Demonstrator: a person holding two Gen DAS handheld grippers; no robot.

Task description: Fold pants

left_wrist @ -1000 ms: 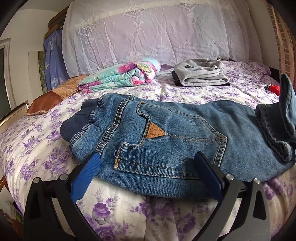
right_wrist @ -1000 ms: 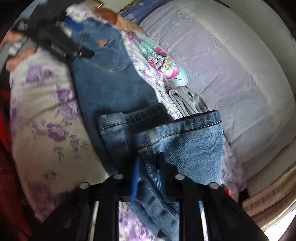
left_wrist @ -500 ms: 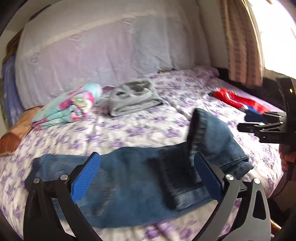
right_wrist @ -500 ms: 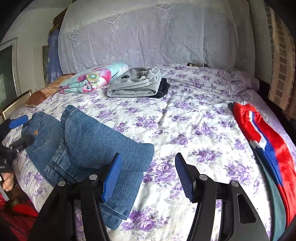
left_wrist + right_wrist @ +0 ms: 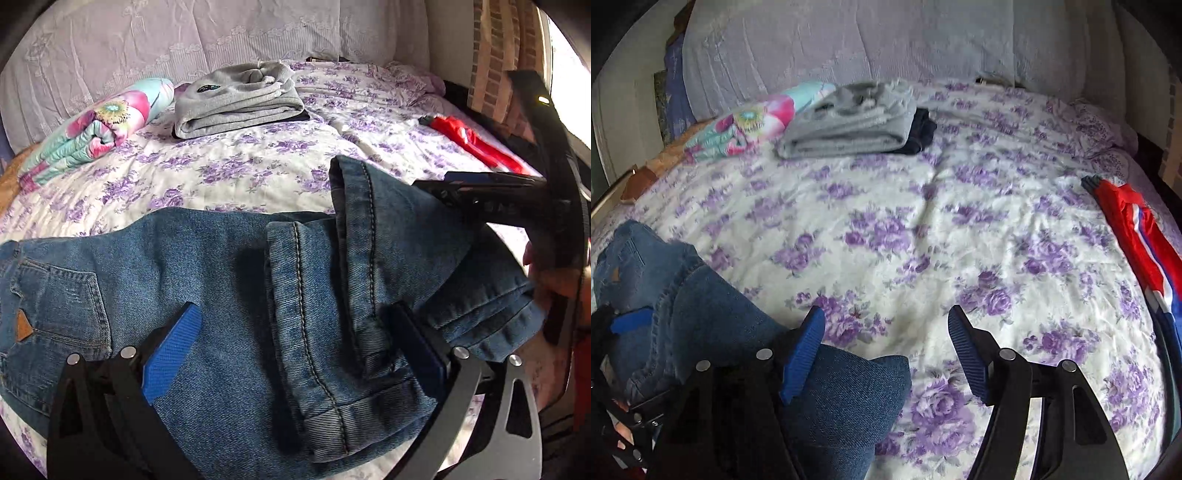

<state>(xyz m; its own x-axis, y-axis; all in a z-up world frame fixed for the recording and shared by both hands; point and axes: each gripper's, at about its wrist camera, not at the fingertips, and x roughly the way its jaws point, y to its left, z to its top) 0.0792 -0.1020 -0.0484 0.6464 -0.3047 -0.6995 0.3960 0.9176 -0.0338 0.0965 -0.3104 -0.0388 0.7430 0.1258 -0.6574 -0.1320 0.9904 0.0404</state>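
Blue jeans [image 5: 229,266] lie across the near edge of a floral bed, legs folded back so the hems [image 5: 314,332] rest on the thighs. My left gripper [image 5: 295,347] is open, its fingers straddling the hems just above the denim, holding nothing. My right gripper [image 5: 886,347] is open and empty over bare bedsheet, with the folded jeans [image 5: 701,325] at its left finger. The right gripper [image 5: 498,199] also shows at the right of the left wrist view, by the fold.
A folded grey garment [image 5: 236,99] on a dark one and a rolled floral blanket [image 5: 96,125] lie at the back by the headboard. A red and blue garment [image 5: 1137,236] lies along the bed's right side. The bedsheet [image 5: 923,221] fills the middle.
The right gripper let go of the leg hems, which now rest on the jeans, and stays open. The left gripper has swung right and closer over the hems.
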